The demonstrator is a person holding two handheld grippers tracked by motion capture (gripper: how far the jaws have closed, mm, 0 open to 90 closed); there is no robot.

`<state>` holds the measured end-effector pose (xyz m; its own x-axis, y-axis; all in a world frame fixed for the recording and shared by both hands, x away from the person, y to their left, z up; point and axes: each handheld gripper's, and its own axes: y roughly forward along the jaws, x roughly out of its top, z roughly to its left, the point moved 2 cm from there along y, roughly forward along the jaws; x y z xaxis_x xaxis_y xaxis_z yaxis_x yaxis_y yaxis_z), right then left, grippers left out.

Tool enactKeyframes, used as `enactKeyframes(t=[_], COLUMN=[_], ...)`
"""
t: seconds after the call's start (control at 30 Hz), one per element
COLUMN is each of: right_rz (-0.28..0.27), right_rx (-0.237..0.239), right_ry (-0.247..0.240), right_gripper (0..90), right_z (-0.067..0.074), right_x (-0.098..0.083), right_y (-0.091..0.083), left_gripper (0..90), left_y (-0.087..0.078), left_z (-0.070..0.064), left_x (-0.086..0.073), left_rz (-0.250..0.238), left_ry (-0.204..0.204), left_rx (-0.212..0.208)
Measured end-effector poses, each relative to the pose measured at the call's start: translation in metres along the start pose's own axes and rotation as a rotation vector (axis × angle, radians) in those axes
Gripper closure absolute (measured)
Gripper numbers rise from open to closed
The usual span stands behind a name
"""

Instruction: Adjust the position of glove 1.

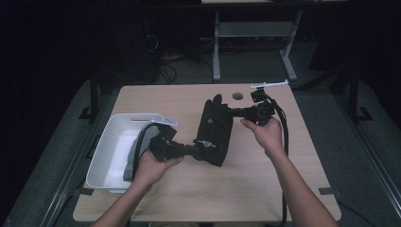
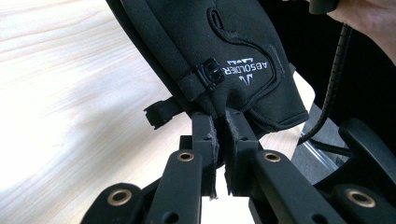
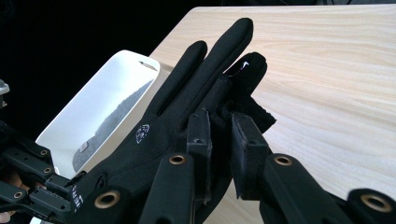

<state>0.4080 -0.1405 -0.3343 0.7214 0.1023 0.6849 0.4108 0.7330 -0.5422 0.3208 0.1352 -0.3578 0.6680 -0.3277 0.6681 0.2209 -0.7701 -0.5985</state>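
The left gripper (image 1: 201,150) is pinched on the cuff end of the black glove (image 1: 215,130), and the right gripper (image 1: 232,113) is pinched on its finger end, near the thumb side. We see the glove stretched between the two, held over the middle of the worktop (image 1: 265,189). The white bin (image 1: 106,151) sits at the worktop's left edge, just beside the left hand (image 1: 151,168); we make out something grey lying inside it, too dim to identify. Both forearms enter from the near edge, the left hand low beside the bin, the right hand (image 1: 267,135) farther back. We note bare worktop in front of the glove and to its right.
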Motion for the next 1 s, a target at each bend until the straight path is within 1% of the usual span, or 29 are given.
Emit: enactKeyframes(t=[0.1, 0.2, 0.27, 0.4, 0.67, 0.7, 0.77, 1.0], right_rz=[0.0, 0.008, 0.002, 0.005, 0.011, 0.011, 0.012, 0.02], right_rx=[0.006, 0.012, 0.019, 0.026, 0.035, 0.038, 0.04, 0.048], right_ry=[-0.01, -0.009, -0.015, -0.026, -0.046, -0.047, -0.05, -0.06], right_gripper=[79.0, 79.1, 79.1, 79.1, 79.1, 79.1, 79.1, 79.1], right_z=[0.005, 0.01, 0.013, 0.018, 0.033, 0.034, 0.036, 0.045], right_x=[0.003, 0.006, 0.009, 0.012, 0.022, 0.023, 0.025, 0.031], right_y=[0.005, 0.009, 0.013, 0.019, 0.027, 0.028, 0.031, 0.039], left_gripper=[84.3, 84.3, 84.3, 84.3, 84.3, 84.3, 84.2, 84.2], left_y=[-0.006, -0.013, -0.018, -0.025, -0.039, -0.04, -0.043, -0.051], left_z=[0.003, 0.006, 0.008, 0.011, 0.017, 0.017, 0.019, 0.023], left_x=[-0.001, -0.002, -0.003, -0.004, -0.008, -0.009, -0.009, -0.012], left_rz=[-0.004, -0.01, -0.016, -0.021, -0.036, -0.043, -0.04, -0.049], left_ry=[-0.004, -0.007, -0.014, -0.014, -0.024, -0.029, -0.023, -0.03], left_rx=[0.003, 0.011, 0.018, 0.025, 0.032, 0.036, 0.038, 0.046])
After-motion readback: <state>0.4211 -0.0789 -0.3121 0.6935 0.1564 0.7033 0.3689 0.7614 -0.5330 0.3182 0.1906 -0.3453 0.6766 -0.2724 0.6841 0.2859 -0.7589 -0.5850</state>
